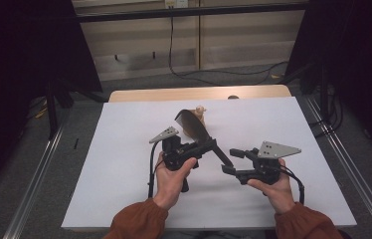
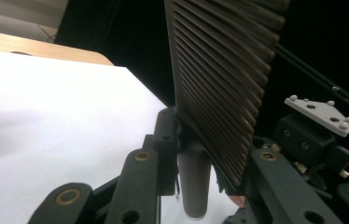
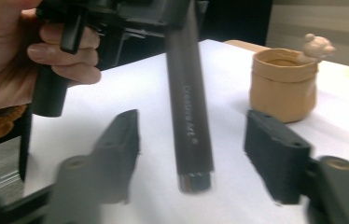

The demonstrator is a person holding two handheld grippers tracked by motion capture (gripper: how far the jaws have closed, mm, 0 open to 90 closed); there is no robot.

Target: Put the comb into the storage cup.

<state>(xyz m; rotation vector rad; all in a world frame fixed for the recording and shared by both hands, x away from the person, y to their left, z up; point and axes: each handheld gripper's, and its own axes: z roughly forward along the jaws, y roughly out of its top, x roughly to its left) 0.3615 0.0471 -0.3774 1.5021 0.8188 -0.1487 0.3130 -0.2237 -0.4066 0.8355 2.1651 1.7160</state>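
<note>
A dark ribbed paddle (image 1: 192,125) with a round dark handle (image 1: 221,154) hangs above the white table. My left gripper (image 1: 201,147) is shut on it where the blade meets the handle. In the left gripper view the ribbed blade (image 2: 219,84) rises past the left gripper (image 2: 205,144), and the handle (image 2: 193,186) points down. My right gripper (image 1: 229,161) is open, one jaw on each side of the handle's free end. The right gripper view shows that printed handle (image 3: 189,116) between the right gripper's (image 3: 193,140) spread jaws, not touching them.
A small tan pot (image 1: 200,113) with a little figure on its rim stands behind the paddle, also seen as the tan pot (image 3: 282,84) at right. The white sheet (image 1: 124,149) covers a wooden table (image 1: 199,93). Metal rails and cables lie on the floor.
</note>
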